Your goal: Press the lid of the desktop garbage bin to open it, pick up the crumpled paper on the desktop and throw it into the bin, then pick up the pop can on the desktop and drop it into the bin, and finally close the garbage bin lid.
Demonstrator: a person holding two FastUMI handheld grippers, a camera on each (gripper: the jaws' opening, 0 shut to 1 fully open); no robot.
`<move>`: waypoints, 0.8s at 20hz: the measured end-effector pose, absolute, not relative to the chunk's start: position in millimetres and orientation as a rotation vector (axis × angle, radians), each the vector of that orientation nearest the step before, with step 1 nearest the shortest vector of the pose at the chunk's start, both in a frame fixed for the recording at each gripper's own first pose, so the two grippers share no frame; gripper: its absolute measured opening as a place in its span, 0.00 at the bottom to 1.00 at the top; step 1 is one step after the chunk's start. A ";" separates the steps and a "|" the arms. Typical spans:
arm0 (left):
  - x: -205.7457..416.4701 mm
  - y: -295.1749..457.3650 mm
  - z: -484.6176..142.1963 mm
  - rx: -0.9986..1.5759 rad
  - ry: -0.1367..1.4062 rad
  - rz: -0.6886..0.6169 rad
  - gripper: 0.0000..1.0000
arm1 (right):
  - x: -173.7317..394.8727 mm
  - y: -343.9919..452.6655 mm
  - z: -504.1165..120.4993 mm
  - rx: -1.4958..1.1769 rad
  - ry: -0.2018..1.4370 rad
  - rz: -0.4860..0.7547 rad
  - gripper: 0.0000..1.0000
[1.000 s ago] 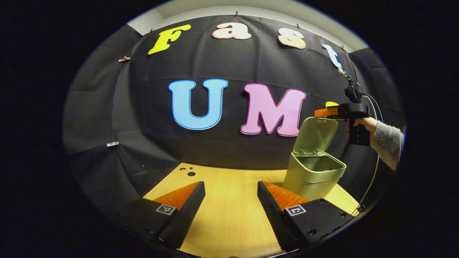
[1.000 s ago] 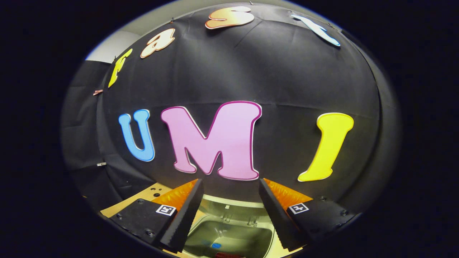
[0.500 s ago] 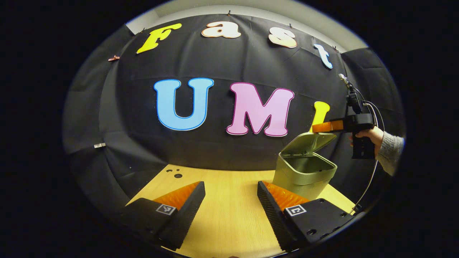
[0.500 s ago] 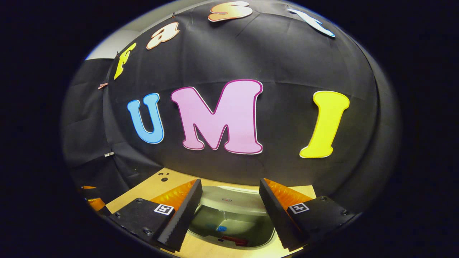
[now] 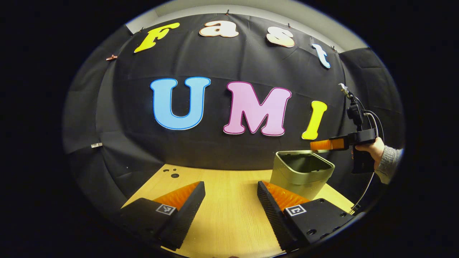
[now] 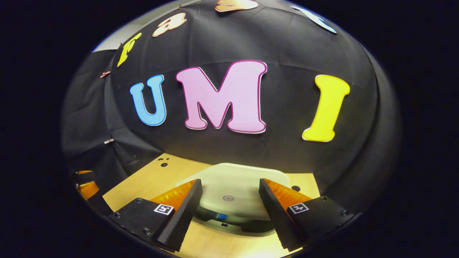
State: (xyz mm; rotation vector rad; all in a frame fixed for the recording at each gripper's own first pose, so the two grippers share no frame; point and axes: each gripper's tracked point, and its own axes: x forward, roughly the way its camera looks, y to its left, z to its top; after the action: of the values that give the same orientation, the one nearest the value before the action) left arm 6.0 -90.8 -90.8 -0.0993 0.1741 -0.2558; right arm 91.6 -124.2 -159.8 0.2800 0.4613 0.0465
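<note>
Wooden desktop [image 5: 229, 215] lies bare between your left gripper [image 5: 231, 208], jaws wide and holding nothing. Farther off, your right gripper [image 6: 229, 209], jaws wide too, presses the pale green bin's [image 5: 301, 175] lid [image 6: 233, 182] nearly down. Coloured scraps show through the gap, so I judge only the final closing is left.

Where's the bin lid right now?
In the right gripper view the lid is nearly shut over the bin, just beyond the open right gripper.
</note>
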 end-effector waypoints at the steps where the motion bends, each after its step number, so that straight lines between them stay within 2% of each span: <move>1: 6.4 -90.1 -91.2 -0.101 0.174 -0.254 0.95 | 90.2 -123.3 -164.5 0.284 0.469 0.048 1.00; 10: 6.0 -88.1 -95.6 -0.113 0.186 -0.247 0.95 | 75.1 -111.5 -195.9 0.258 0.529 0.060 1.00; 11: 5.7 -88.1 -96.9 -0.115 0.188 -0.248 0.95 | 74.0 -110.5 -197.7 0.254 0.531 0.062 0.96; 12: 5.5 -88.7 -97.2 -0.116 0.190 -0.248 0.95 | 73.6 -109.2 -199.9 0.248 0.532 0.063 1.00; 16: 7.7 -89.4 -99.2 -0.112 0.194 -0.249 0.95 | 70.6 -108.5 -208.6 0.237 0.549 0.069 1.00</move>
State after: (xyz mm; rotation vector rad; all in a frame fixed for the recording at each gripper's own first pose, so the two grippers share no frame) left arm 7.7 -89.4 -99.2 -0.1124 0.1938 -0.2493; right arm 70.6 -108.5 -208.6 0.2371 0.5491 0.0686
